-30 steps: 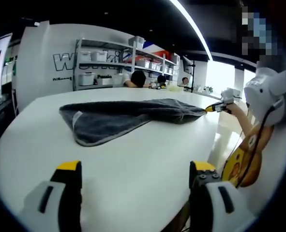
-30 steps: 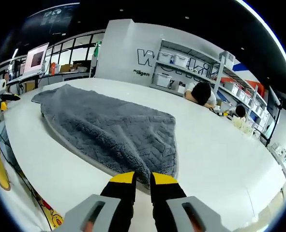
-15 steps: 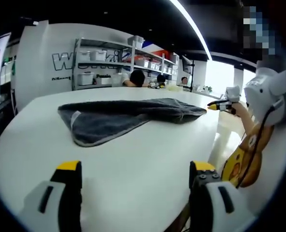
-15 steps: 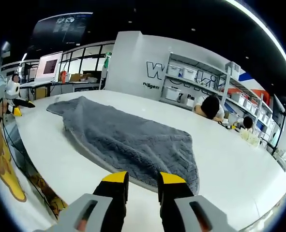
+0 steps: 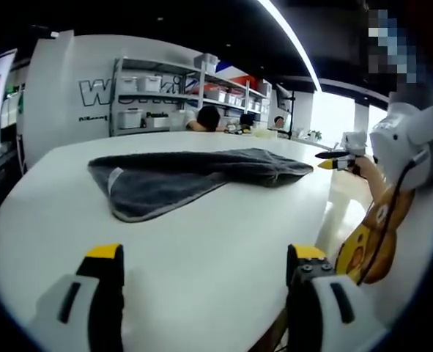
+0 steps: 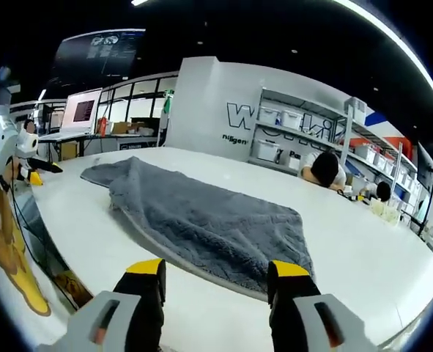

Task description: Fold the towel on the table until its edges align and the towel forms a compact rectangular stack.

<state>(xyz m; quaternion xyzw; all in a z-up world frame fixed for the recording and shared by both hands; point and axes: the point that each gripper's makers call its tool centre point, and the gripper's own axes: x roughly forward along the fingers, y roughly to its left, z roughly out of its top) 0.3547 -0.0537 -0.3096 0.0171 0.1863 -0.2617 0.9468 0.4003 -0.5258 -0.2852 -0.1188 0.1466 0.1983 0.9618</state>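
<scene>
The grey towel (image 6: pixel 201 220) lies loosely folded, its edges uneven, on the white tabletop (image 5: pixel 201 249), so the fold looks mid-way; another grasp of a corner seems needed next. The right gripper (image 6: pixel 216 275) has its fingers spread, the towel's near edge just ahead at 12 o'clock. The left gripper (image 5: pixel 205 260) is likewise spread, the towel well apart at 11 o'clock.

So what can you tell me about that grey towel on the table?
The towel is dark grey and fluffy, with a paler hemmed edge. It lies flat on the white table, folded over unevenly so its outline tapers instead of forming a neat rectangle. Neither hand-held gripper touches it; only the table does.
</scene>
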